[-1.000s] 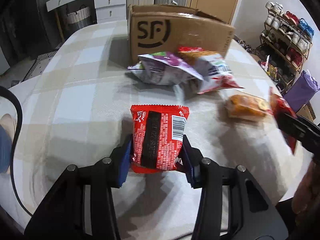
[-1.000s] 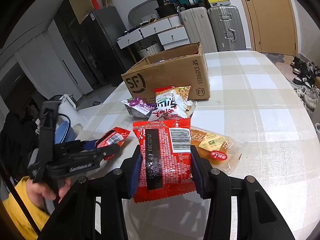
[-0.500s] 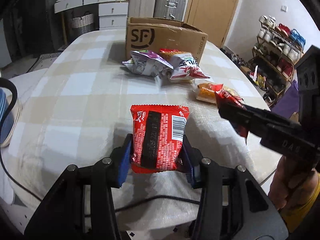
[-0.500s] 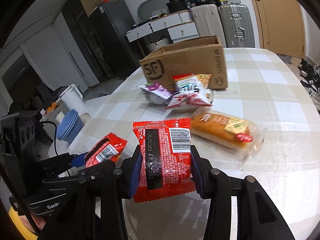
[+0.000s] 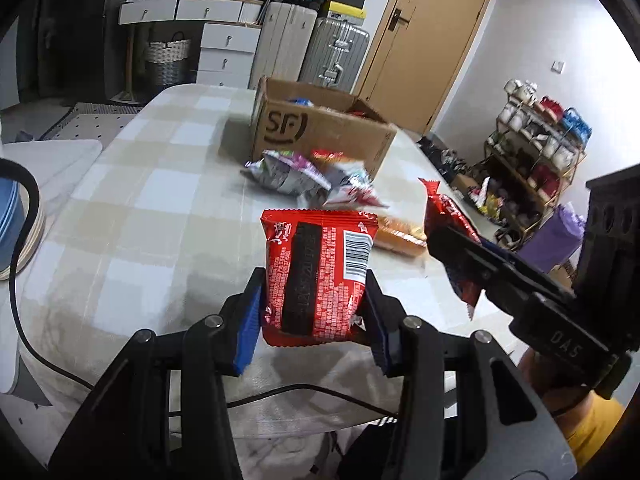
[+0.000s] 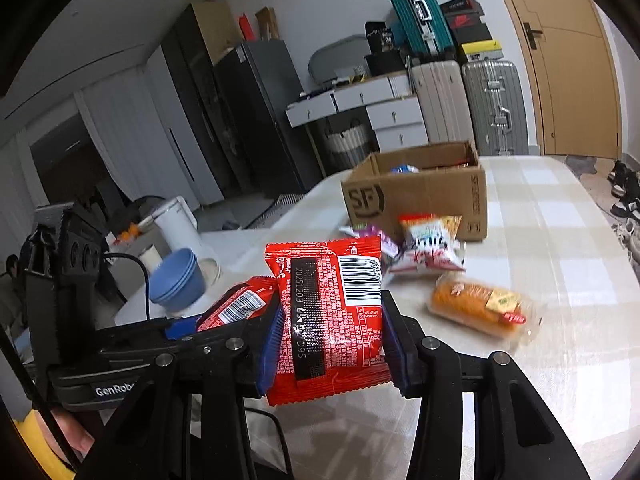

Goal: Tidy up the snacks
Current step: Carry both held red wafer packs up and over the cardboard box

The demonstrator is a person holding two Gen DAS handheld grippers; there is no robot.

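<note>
My left gripper point(image 5: 314, 316) is shut on a red snack packet point(image 5: 316, 272) and holds it above the near edge of the checked table point(image 5: 140, 216). My right gripper point(image 6: 330, 332) is shut on a second red snack packet point(image 6: 330, 312); it shows at the right of the left wrist view point(image 5: 452, 240). The left gripper with its packet point(image 6: 236, 306) shows at the left of the right wrist view. An open SF cardboard box point(image 5: 320, 132) stands at the far end of the table point(image 6: 560, 240), with snacks inside. Loose snack bags point(image 5: 304, 178) lie in front of it.
An orange wrapped bread point(image 6: 480, 306) lies on the table right of the bags. Blue bowls point(image 6: 178, 280) and a white kettle point(image 6: 176, 224) stand off the table's left side. A shoe rack point(image 5: 536, 148) stands to the right; suitcases point(image 5: 312, 48) and drawers behind.
Both grippers have pulled back and risen from the table, each still holding its red packet. The box and the loose bags now look farther away.
</note>
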